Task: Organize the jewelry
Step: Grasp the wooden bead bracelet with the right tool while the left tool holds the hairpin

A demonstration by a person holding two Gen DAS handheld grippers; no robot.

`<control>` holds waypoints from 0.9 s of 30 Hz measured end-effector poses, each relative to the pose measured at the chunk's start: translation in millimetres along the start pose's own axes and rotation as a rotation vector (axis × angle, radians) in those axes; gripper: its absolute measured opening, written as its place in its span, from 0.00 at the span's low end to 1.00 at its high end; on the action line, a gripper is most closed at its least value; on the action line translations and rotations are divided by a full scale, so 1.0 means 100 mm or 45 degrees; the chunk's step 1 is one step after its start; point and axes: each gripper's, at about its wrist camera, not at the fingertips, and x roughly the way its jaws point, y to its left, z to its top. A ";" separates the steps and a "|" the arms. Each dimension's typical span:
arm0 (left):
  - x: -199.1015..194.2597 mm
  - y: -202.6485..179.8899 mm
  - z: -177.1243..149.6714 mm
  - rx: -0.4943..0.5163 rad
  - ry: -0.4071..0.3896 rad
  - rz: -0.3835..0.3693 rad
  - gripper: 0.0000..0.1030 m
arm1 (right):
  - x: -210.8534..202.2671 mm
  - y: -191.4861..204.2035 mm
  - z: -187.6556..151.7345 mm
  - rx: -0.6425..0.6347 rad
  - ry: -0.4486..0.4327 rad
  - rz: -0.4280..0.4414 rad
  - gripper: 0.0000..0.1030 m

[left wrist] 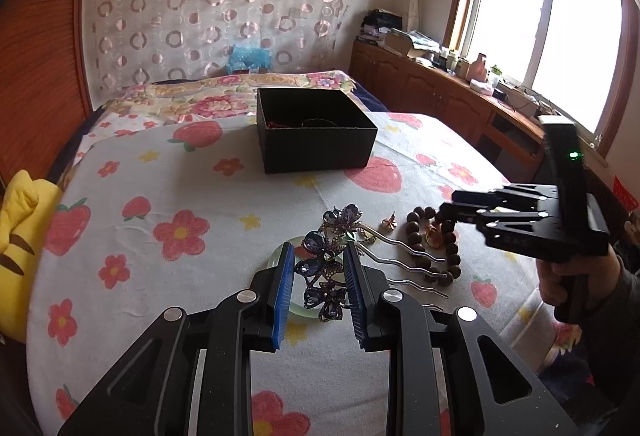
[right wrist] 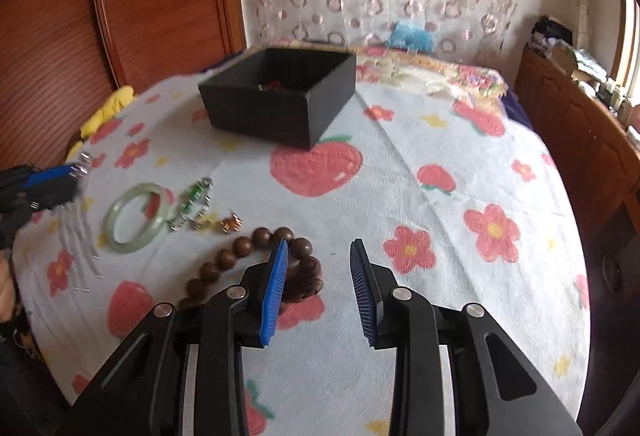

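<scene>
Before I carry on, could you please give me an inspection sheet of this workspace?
Surface: strawberry-and-flower blanket over a bed.
Job's things: open black box with some items already inside; purple jeweled hair comb with silver prongs, lying over the green jade bangle; brown bead bracelet; green-stone clasp piece; small gold trinket.
Clutter: yellow plush at the bed's edge.
Grippers: left gripper open, its pads either side of the hair comb; right gripper open over the blanket, its left finger in front of the bead bracelet.
Cables: nothing seen on the bed.
Surroundings: wooden headboard, patterned curtain, cluttered cabinet below the window.
</scene>
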 end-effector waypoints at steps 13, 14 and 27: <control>-0.01 0.10 0.00 -0.037 -0.015 0.012 0.23 | 0.21 0.12 0.11 -0.099 0.093 0.033 0.26; -0.01 0.11 0.01 -0.038 -0.017 0.012 0.23 | 0.21 0.15 0.11 -0.115 0.096 0.044 0.21; -0.01 0.18 0.23 -0.020 -0.059 0.036 0.23 | -0.34 0.23 0.45 -0.177 -0.089 0.069 0.14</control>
